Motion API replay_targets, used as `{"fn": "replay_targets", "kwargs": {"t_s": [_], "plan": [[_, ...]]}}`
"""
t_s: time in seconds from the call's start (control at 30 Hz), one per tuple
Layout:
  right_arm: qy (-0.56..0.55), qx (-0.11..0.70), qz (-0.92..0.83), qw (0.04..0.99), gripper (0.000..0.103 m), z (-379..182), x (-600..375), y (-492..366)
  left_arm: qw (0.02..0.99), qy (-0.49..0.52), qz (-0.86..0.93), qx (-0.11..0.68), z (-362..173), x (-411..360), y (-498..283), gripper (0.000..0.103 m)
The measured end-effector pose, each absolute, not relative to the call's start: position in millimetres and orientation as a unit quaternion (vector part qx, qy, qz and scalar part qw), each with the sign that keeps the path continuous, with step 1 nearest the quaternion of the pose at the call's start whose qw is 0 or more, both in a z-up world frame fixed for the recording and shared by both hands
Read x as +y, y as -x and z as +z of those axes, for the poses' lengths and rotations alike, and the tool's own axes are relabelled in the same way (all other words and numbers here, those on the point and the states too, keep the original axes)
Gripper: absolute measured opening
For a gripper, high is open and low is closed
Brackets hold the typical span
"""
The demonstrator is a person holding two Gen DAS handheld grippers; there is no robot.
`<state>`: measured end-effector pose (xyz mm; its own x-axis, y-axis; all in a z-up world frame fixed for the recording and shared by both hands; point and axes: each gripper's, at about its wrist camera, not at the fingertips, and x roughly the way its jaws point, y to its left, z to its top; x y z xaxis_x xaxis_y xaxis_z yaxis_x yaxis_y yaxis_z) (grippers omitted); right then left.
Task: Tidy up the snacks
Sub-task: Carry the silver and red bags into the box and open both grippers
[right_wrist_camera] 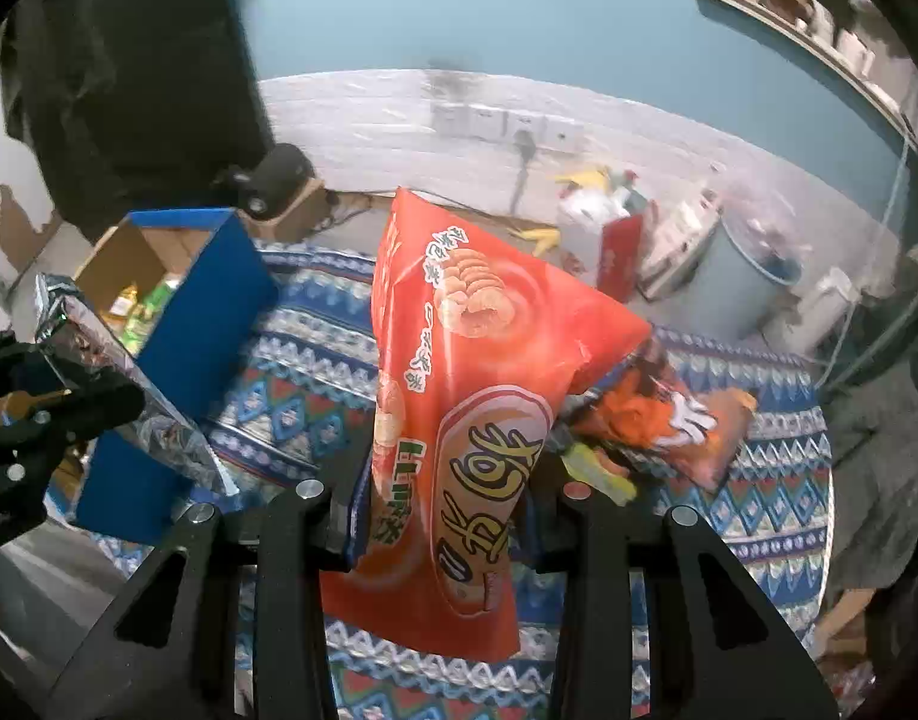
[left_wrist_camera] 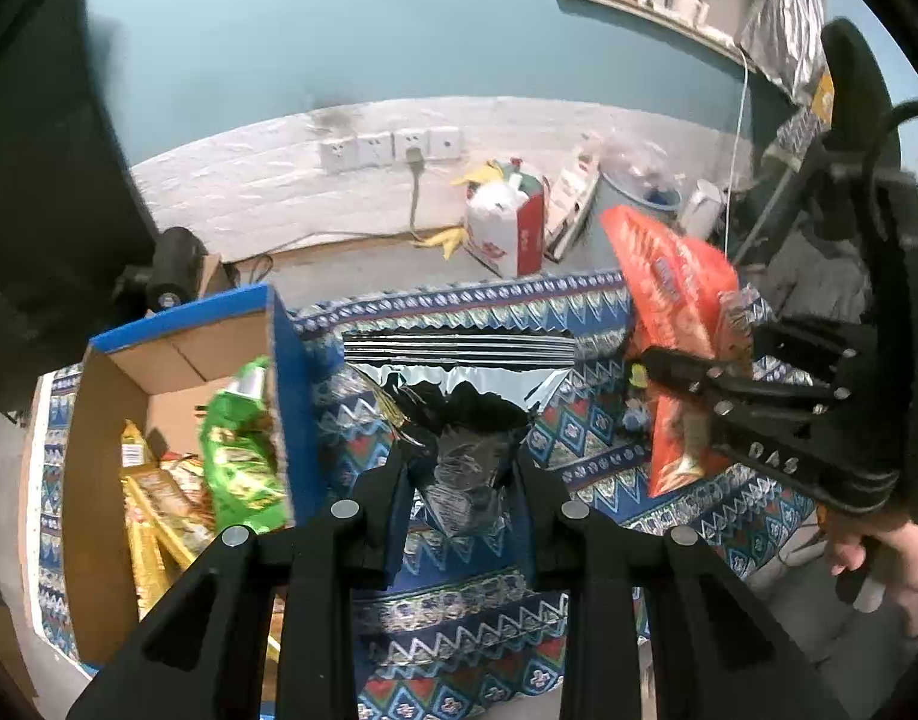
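Orange snack bag [right_wrist_camera: 459, 420] pinched in right gripper [right_wrist_camera: 441, 516], aloft over patterned cloth [right_wrist_camera: 759, 510]. Silver foil bag [left_wrist_camera: 459, 420] clamped in left gripper [left_wrist_camera: 465, 480], beside blue box [left_wrist_camera: 177, 396]. Both look light, puffy, slippery, contents crushable; grip flat seam edges.

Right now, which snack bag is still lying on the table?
The dark orange bag lies on the patterned cloth. The big red bag and silver bag are each held up in jaws.

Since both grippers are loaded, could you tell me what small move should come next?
Probably carry the left gripper, shut on the silver bag, leftward over the open box and release. The box sits just beside it, already holding snacks; the right gripper holds the orange bag farther away.
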<state>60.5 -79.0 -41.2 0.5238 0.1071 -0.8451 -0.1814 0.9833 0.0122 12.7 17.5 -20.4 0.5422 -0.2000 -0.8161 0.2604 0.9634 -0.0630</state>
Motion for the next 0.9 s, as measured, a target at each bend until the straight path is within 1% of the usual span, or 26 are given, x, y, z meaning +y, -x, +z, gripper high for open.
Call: {"fn": "replay_targets", "kwargs": {"t_s": [0.4, 0.77, 0.9], "plan": [[0.054, 0.457, 0.132, 0.878, 0.036, -21.1, -13.7, -76.3, 0.9, -0.001, -0.091, 0.426, 10.9, 82.8, -6.5, 0.029], [0.065, 0.452, 0.177, 0.872, 0.036, -21.3, 50.0, -90.4, 0.898, 0.009, -0.049, 0.438, 1.9, 139.0, -6.7, 0.029], [0.075, 0.452, 0.193, 0.868, 0.036, -24.2, 73.2, -94.6, 0.892, 0.028, -0.044, 0.449, -4.4, 153.5, -7.5, 0.029]]}}
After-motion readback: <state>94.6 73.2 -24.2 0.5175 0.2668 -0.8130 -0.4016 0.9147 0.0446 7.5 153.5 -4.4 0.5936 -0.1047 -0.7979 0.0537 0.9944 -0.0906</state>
